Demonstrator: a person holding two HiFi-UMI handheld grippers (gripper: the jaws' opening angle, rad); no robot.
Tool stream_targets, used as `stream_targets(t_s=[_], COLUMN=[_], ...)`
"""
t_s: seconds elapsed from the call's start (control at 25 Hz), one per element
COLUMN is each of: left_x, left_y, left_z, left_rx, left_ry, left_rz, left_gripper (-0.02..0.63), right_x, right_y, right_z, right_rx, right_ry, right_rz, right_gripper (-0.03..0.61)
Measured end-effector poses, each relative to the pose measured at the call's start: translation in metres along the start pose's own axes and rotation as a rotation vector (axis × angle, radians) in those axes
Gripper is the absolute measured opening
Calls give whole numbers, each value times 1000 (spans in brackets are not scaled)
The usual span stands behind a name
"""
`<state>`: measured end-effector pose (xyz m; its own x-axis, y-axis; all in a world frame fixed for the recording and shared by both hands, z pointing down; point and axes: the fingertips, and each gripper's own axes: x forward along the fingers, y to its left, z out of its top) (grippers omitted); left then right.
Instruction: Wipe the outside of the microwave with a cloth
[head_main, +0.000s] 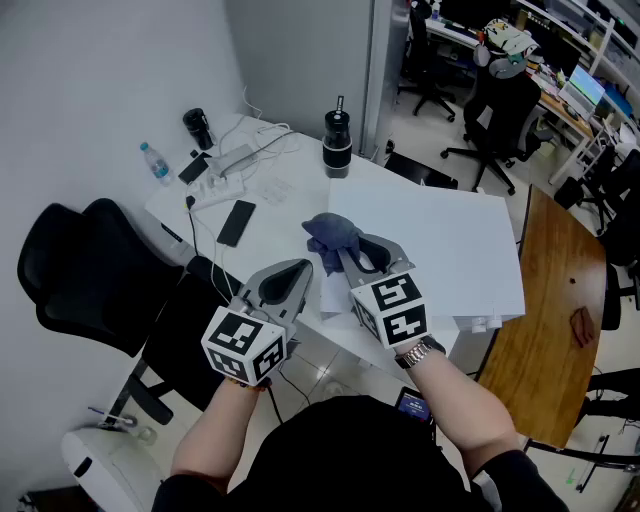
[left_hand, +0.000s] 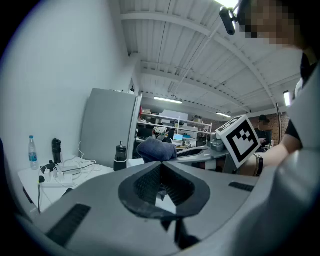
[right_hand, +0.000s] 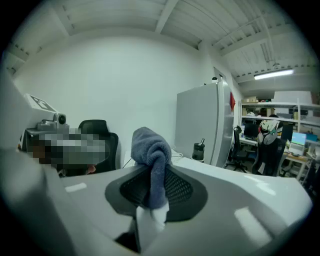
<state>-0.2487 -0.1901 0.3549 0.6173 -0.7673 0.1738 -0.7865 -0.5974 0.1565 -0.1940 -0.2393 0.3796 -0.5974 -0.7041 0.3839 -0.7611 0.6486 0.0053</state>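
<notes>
Between the right gripper's jaws sits the blue-grey cloth, pinched at its lower part, with the rest bunched up above and past the jaw tips. The right gripper view confirms it: the jaws are closed on a fold of cloth and the wad stands up over them. The cloth is over the near left corner of the microwave, which from above shows only as a white flat top. Can't tell if the cloth touches that top.

The left gripper is just beside the right one, slightly nearer the person. Its jaws are fully together with nothing between them, clear in the left gripper view. Its tips are over the white table edge, short of the microwave.

Both forearms reach forward from the bottom of the head view, roughly parallel. Marker cubes face the camera, and both grippers point away from the person and a little downward. There is a watch on the right wrist.

Further out on the table are a phone, a power strip with white cables, a water bottle, a black mug and a black flask past the microwave's far left corner. A black office chair is left of the table, and a wooden table is to the right.
</notes>
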Motion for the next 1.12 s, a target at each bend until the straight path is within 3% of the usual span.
stream_targets(t_s=[0.48, 1.12], left_x=[22, 49], left_y=[31, 0], left_z=[-7, 8], left_rx=[-24, 4], left_ry=[0, -6], left_rz=[-20, -74], left_gripper=[5, 5], right_x=[34, -13], right_y=[-12, -79], right_z=[-25, -45], right_rx=[-124, -63], right_ry=[161, 205], right_rz=[-43, -143], right_gripper=[75, 75])
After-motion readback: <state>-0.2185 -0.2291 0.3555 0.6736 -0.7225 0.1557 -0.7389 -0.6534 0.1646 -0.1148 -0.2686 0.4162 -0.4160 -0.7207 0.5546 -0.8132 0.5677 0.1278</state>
